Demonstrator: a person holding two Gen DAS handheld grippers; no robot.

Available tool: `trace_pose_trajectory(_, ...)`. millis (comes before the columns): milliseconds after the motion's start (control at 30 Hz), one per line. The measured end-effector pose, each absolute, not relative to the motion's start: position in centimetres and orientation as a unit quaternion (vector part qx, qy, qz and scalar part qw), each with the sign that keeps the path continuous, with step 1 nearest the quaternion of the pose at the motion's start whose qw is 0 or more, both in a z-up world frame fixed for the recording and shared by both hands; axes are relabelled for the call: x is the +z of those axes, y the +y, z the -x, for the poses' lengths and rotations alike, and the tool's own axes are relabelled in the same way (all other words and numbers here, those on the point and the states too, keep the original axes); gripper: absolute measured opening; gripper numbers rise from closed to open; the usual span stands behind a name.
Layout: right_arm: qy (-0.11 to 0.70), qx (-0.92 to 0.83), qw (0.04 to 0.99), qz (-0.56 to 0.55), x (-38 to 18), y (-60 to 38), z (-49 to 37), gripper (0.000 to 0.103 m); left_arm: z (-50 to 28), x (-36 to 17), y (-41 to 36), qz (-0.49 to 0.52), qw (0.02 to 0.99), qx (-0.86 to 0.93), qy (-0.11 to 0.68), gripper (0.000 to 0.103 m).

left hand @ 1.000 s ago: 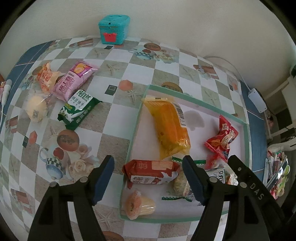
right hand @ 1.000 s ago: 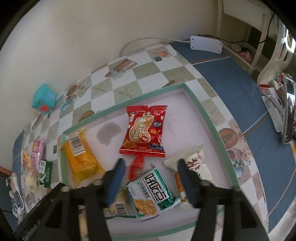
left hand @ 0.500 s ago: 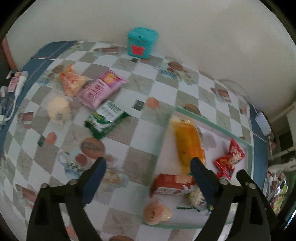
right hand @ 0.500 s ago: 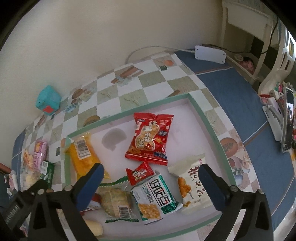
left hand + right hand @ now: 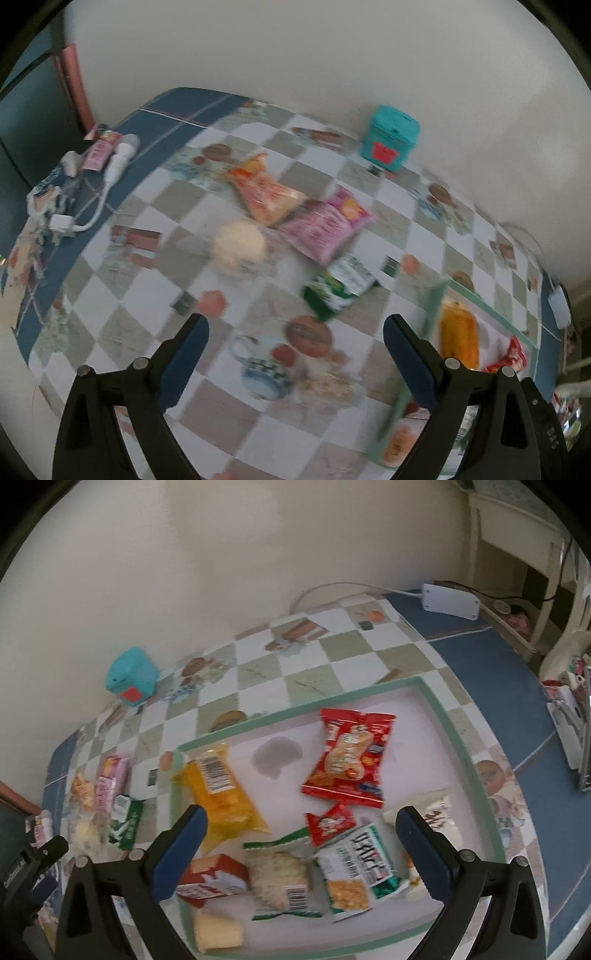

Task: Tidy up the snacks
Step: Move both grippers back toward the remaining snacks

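My left gripper (image 5: 295, 332) hangs open and empty over the checkered table. Beyond it lie a green-white pack (image 5: 340, 284), a pink pack (image 5: 325, 225), an orange pack (image 5: 266, 192) and a pale round bun (image 5: 240, 245). The green-rimmed tray (image 5: 476, 295) is at its right. My right gripper (image 5: 301, 816) is open above the tray (image 5: 436, 709), touching nothing. In the tray lie a yellow pack (image 5: 221, 794), a large red pack (image 5: 351, 757), a small red pack (image 5: 328, 821), a green-white pack (image 5: 358, 867), a clear cracker pack (image 5: 277, 878) and a red box (image 5: 210, 878).
A teal box (image 5: 391, 136) stands by the wall. White cables and small items (image 5: 114, 166) lie on the blue cloth at the far left. A white power strip (image 5: 450, 600) sits at the back right, with shelving and clutter beyond the table's right edge.
My left gripper let go of the red box, opened wider and swung left from the tray to over the loose snacks. My right gripper opened wide, leaving the small red pack in the tray.
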State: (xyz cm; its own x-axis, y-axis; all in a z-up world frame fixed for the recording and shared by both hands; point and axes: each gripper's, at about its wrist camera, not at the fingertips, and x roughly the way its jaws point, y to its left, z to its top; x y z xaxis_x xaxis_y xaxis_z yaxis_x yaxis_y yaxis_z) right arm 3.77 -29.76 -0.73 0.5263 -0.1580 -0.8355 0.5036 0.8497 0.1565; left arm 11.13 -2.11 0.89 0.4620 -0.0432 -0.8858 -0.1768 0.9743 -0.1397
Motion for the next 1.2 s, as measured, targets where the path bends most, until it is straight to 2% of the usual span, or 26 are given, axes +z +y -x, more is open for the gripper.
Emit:
trace_pose_trajectory(533, 0.447, -0.108, 0.878, -0.135, -0.4, -21.7, -5.9, 0.103, -11.1, 2.1, 7.3, 0.143, 0.855, 0.084, 0.492, 0.096)
trace_pose_trajectory(900, 0.467, -0.042, 0.877, -0.104, -1.8, -15.7, -8.2, 0.103, -12.6, 0.4, 11.6, 0.204, 0.836, 0.073, 0.503, 0.096)
trace_pose_trajectory(1200, 0.480, -0.009, 0.876, -0.056, -2.9, -11.6, -10.8, 0.103, -14.5, -1.1, 14.1, 0.188, 0.835, 0.047, 0.515, 0.096)
